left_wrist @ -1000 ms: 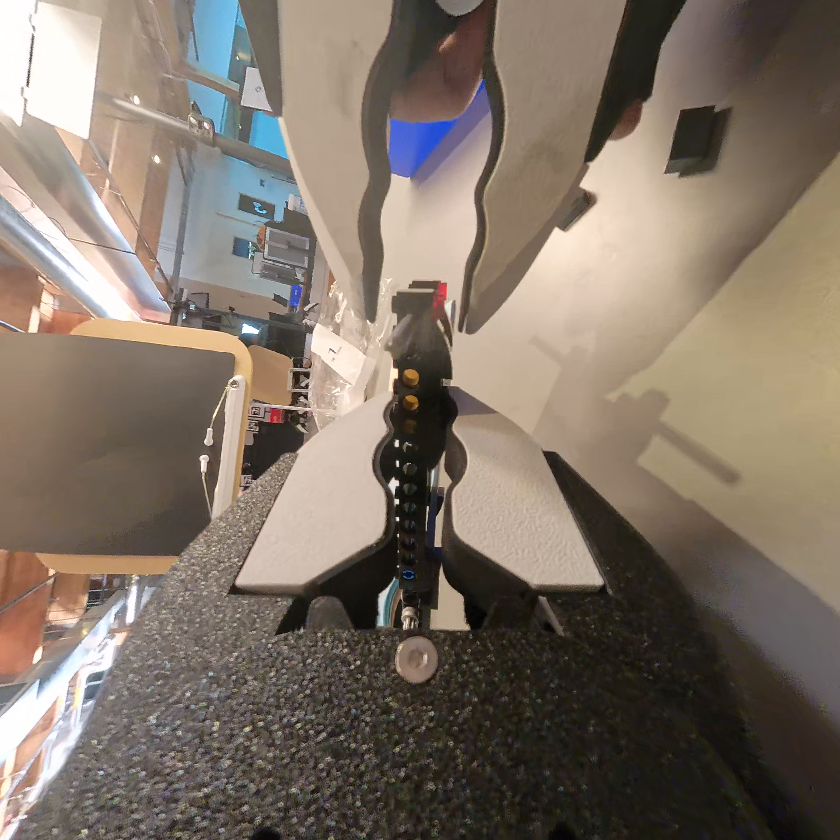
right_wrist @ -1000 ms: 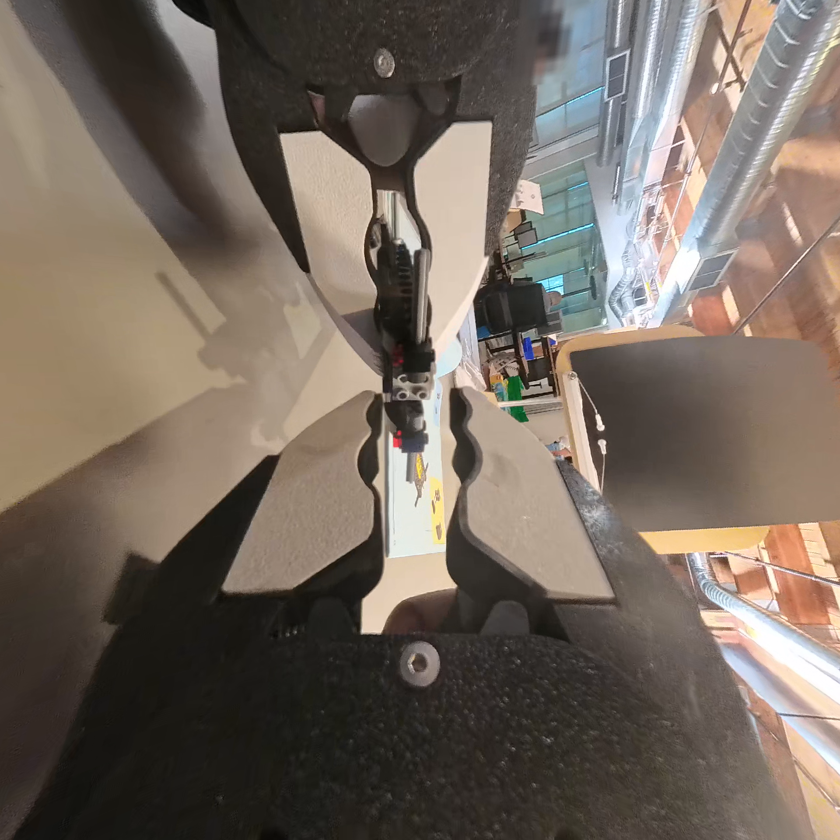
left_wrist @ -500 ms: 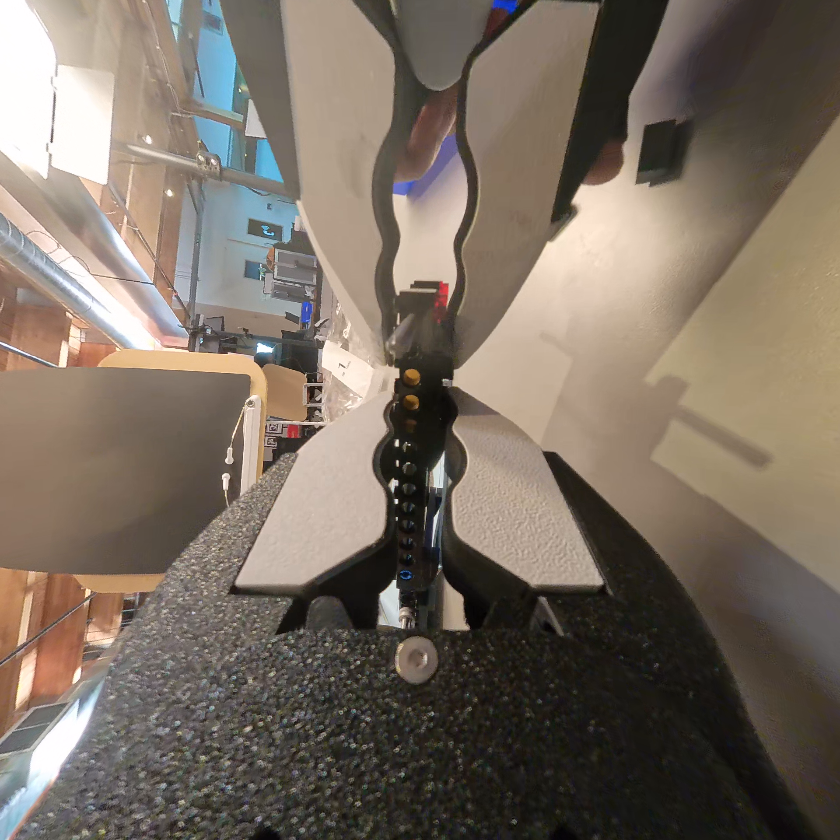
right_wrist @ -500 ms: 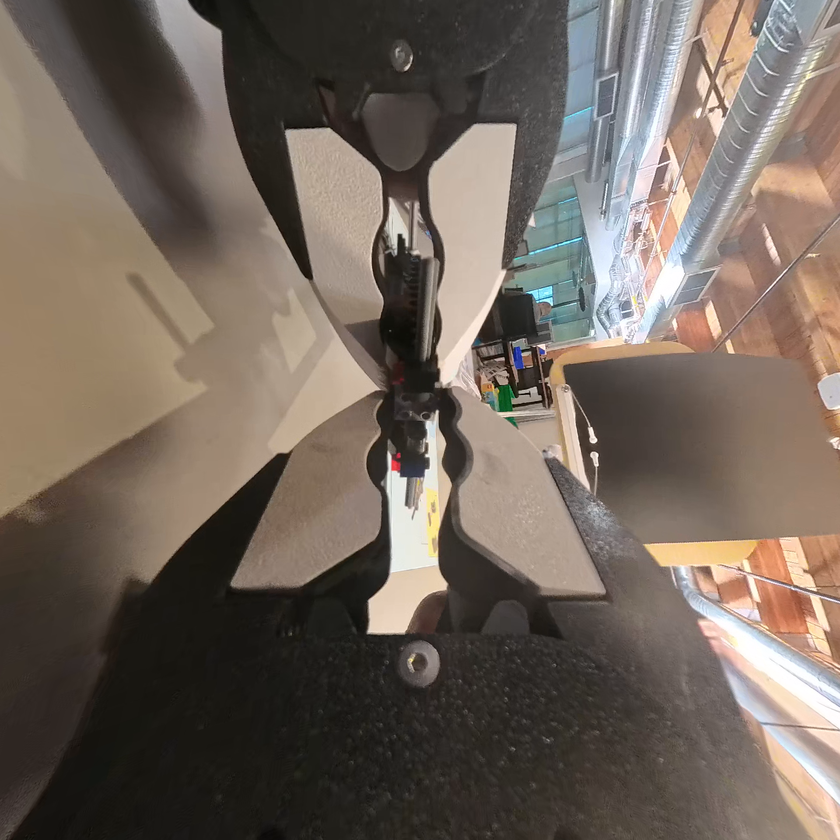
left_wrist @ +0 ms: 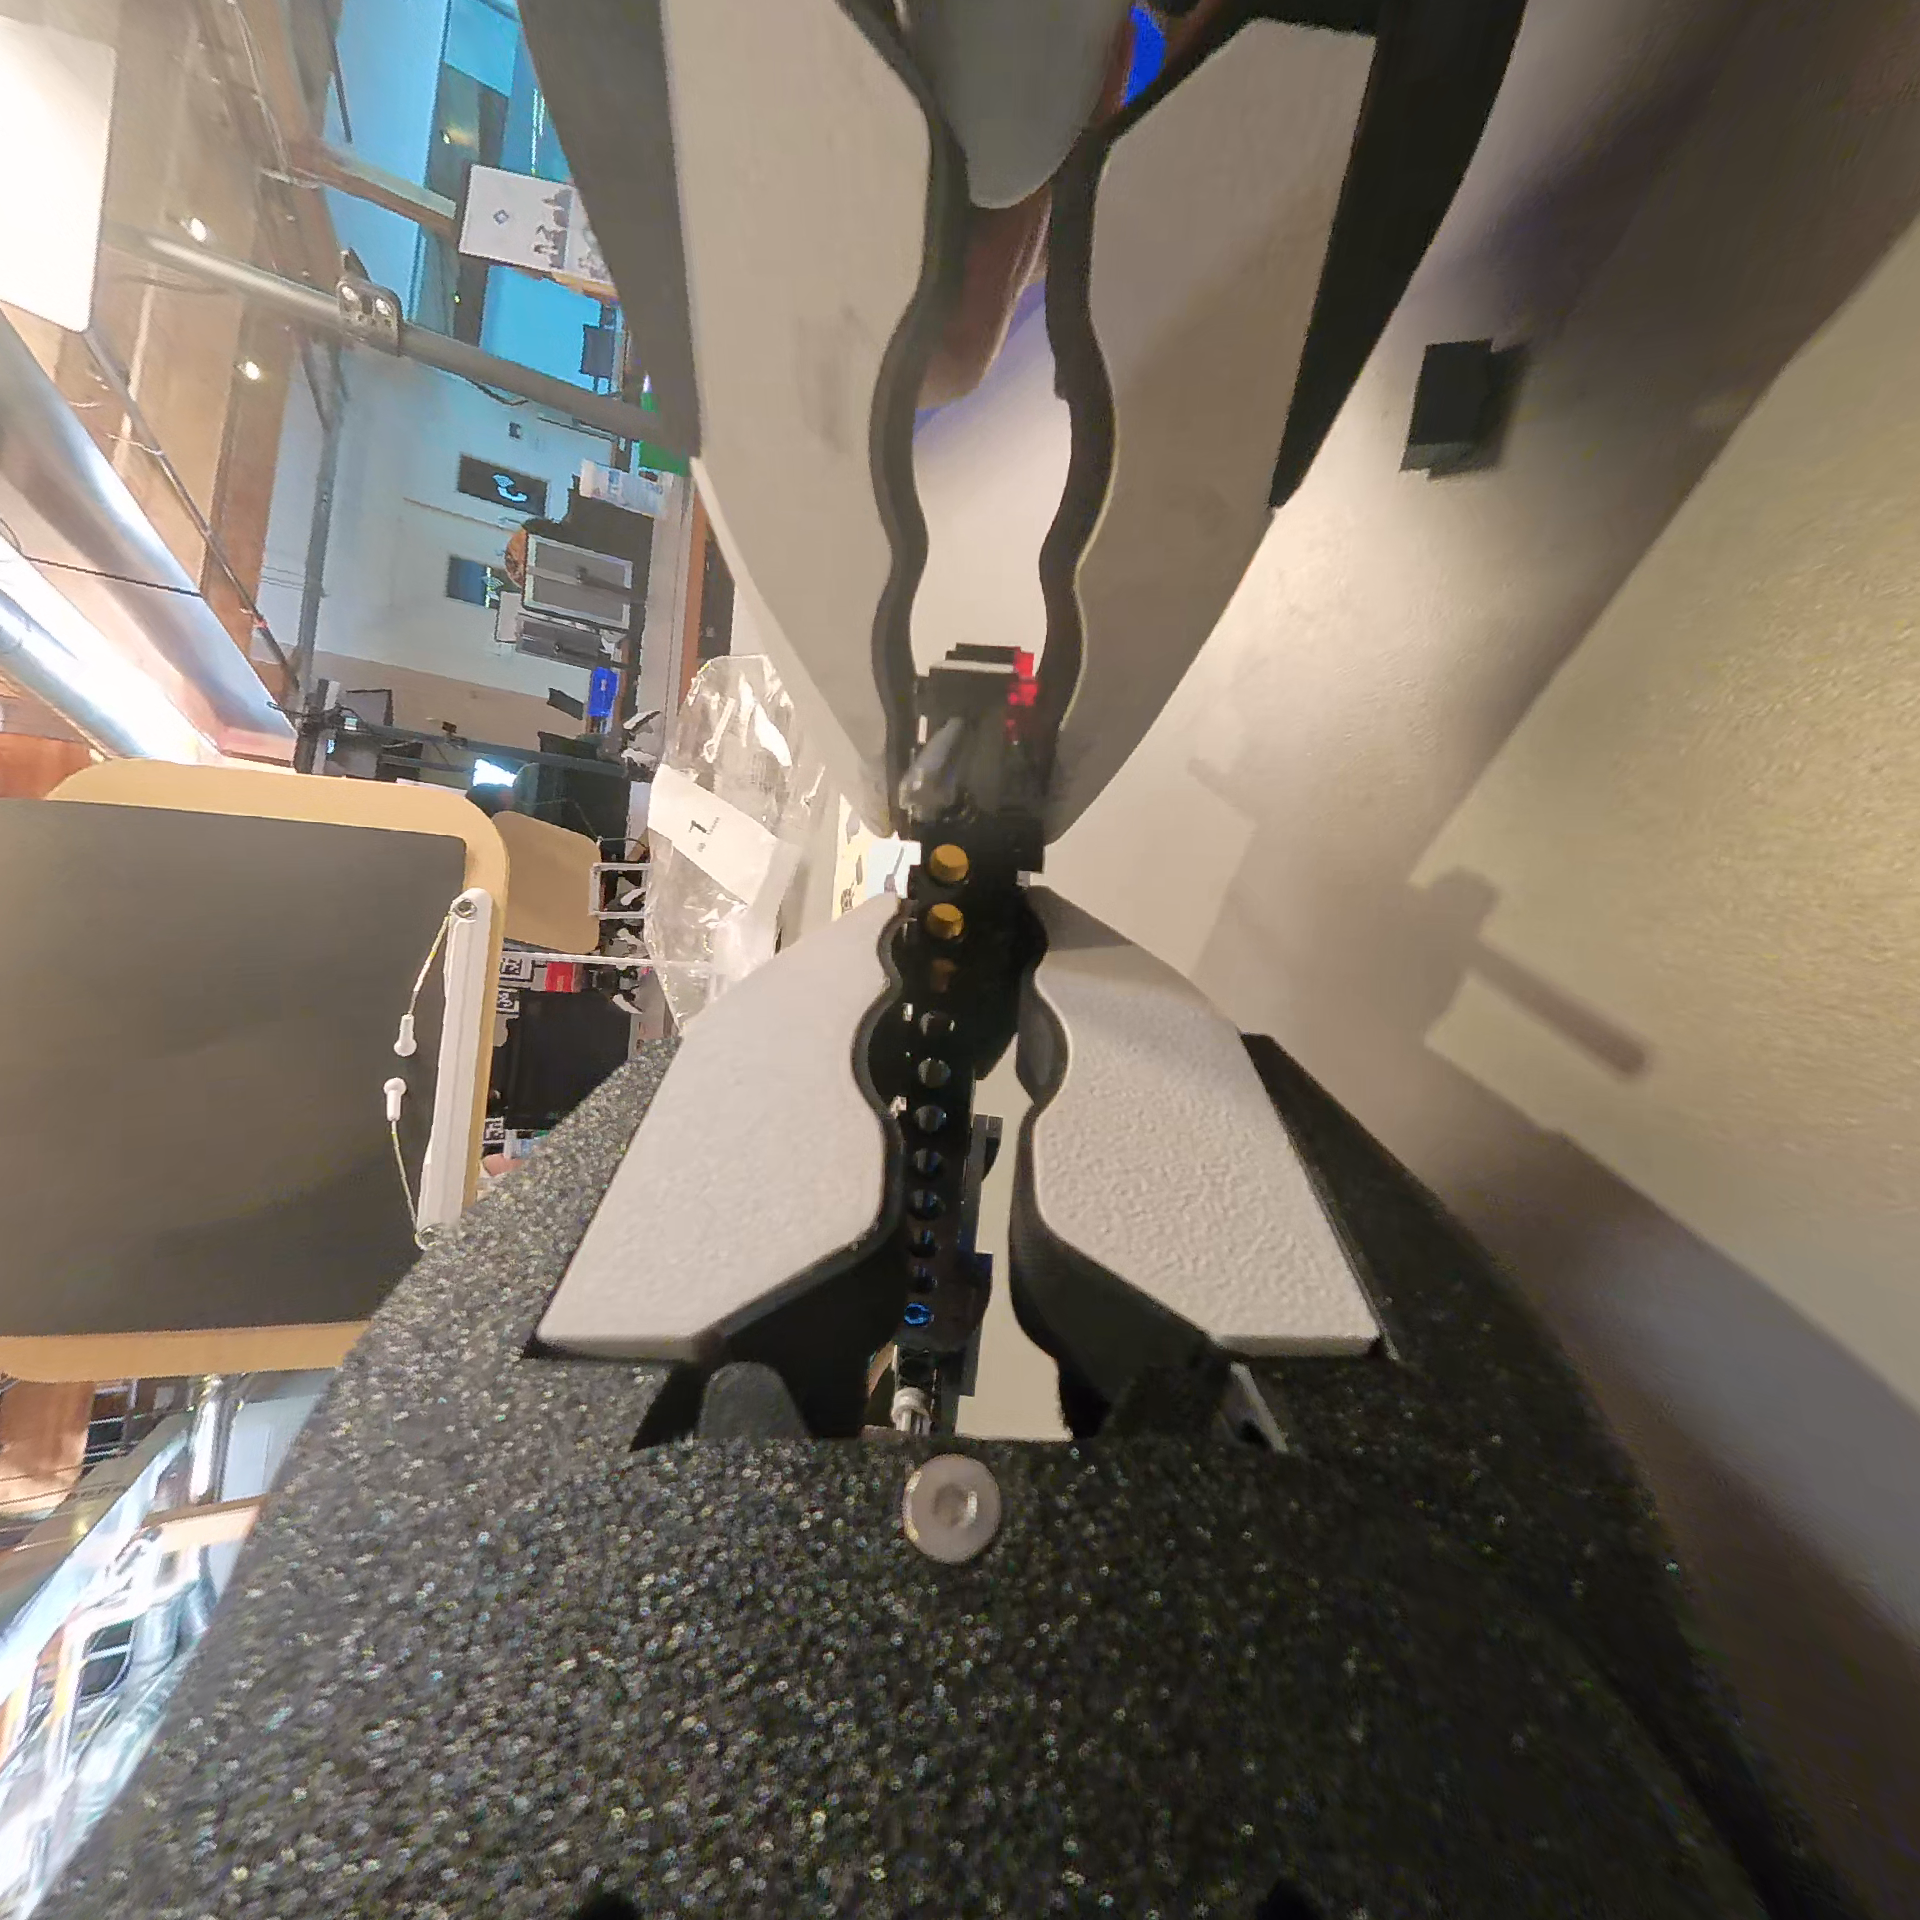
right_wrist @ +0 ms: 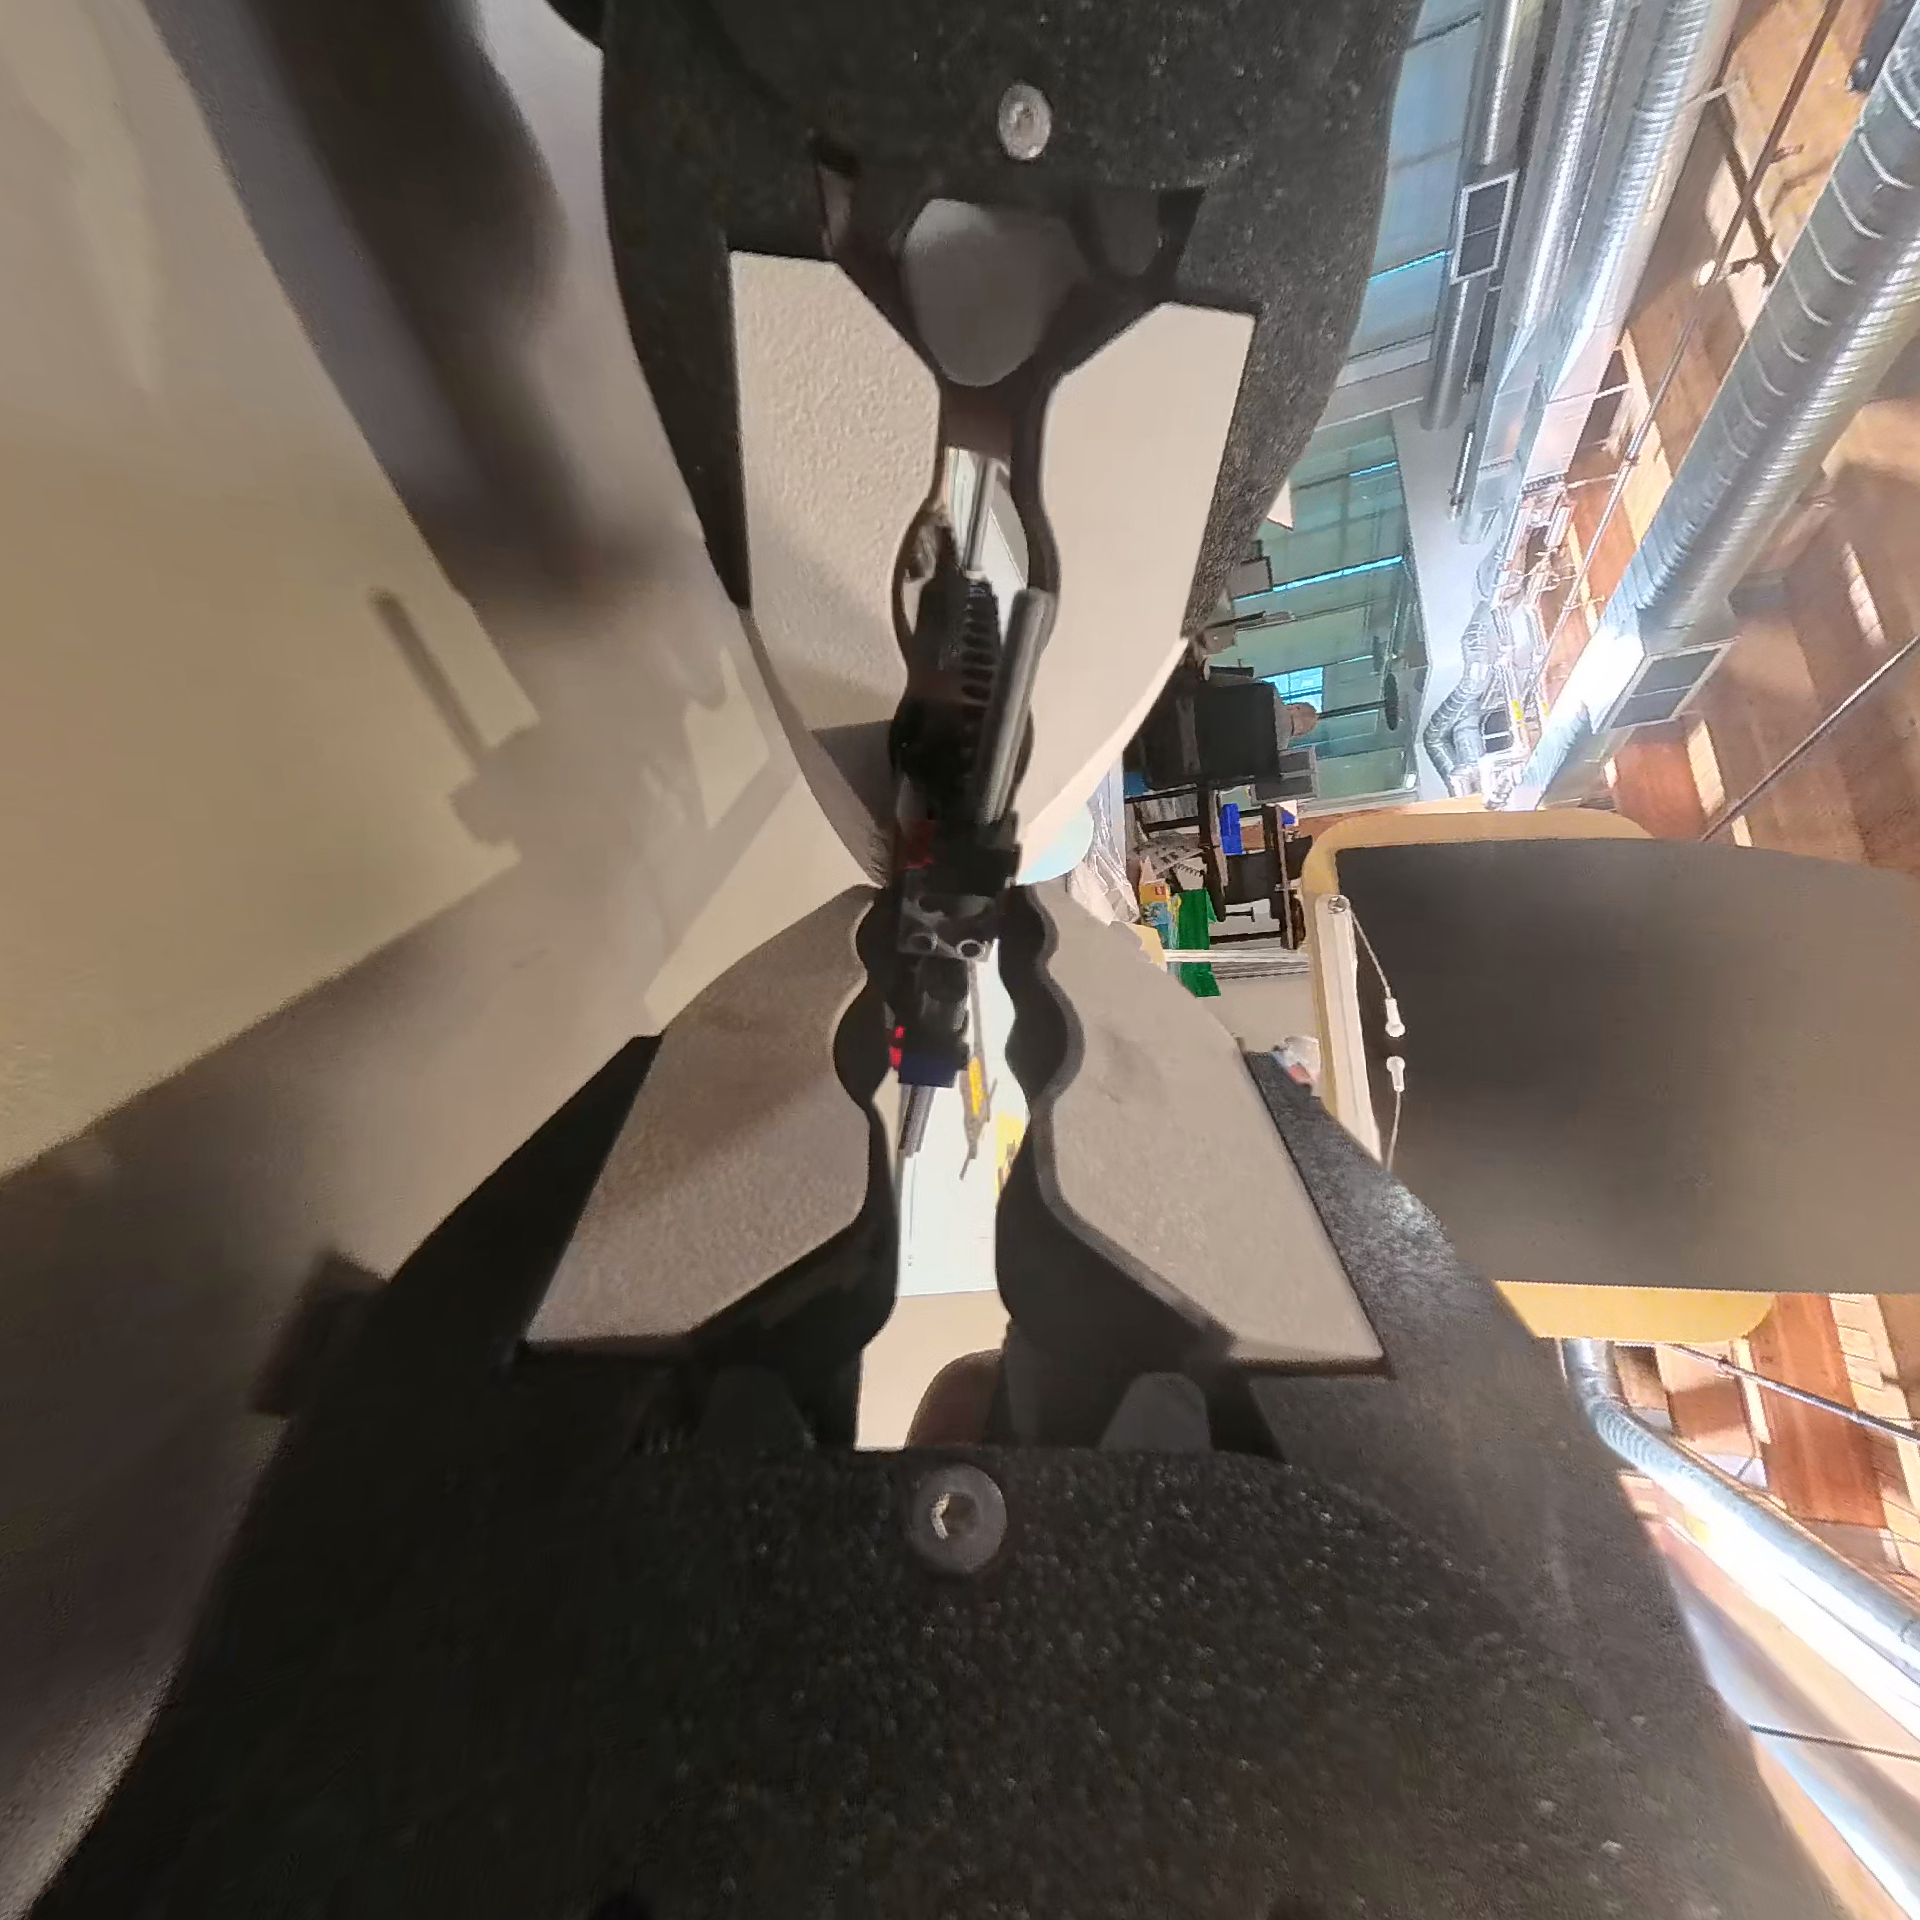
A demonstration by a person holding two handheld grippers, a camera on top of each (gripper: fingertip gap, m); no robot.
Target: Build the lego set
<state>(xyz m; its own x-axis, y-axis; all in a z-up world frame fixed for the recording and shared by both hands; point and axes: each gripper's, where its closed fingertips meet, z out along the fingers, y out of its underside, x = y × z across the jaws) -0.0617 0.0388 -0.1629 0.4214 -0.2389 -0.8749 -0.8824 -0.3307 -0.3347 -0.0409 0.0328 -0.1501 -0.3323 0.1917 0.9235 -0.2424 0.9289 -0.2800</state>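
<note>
A black toy-brick assembly, a long holed beam (left_wrist: pixel 932 1091) with tan pins (left_wrist: pixel 948 862) and a red piece (left_wrist: pixel 1023 688), hangs in the air between my two grippers, which face each other tip to tip. My left gripper (left_wrist: pixel 961 930) is shut on the beam's near part. My right gripper (left_wrist: pixel 971 805) comes from above in the left wrist view and clamps the far end. In the right wrist view my right gripper (right_wrist: pixel 945 925) is shut on the assembly's grey studded block (right_wrist: pixel 945 935). The left gripper (right_wrist: pixel 954 852) holds the part with a grey rod (right_wrist: pixel 1006 696).
A pale table (left_wrist: pixel 1558 883) lies beside the grippers, with a small black square piece (left_wrist: pixel 1455 405) on it. A clear plastic bag (left_wrist: pixel 727 800) and a printed sheet (right_wrist: pixel 956 1195) lie farther off. A chair with a black back (left_wrist: pixel 208 1070) stands by the table (right_wrist: pixel 1621 1060). Both grippers' tips are close together, under 4 cm apart. The small black square piece (left_wrist: pixel 1455 405) sits 10 centimeters or so from the ends of my right fingers.
My right gripper moved in around the assembly's far end and its pads closed on it. The left gripper kept its hold on the beam throughout.
</note>
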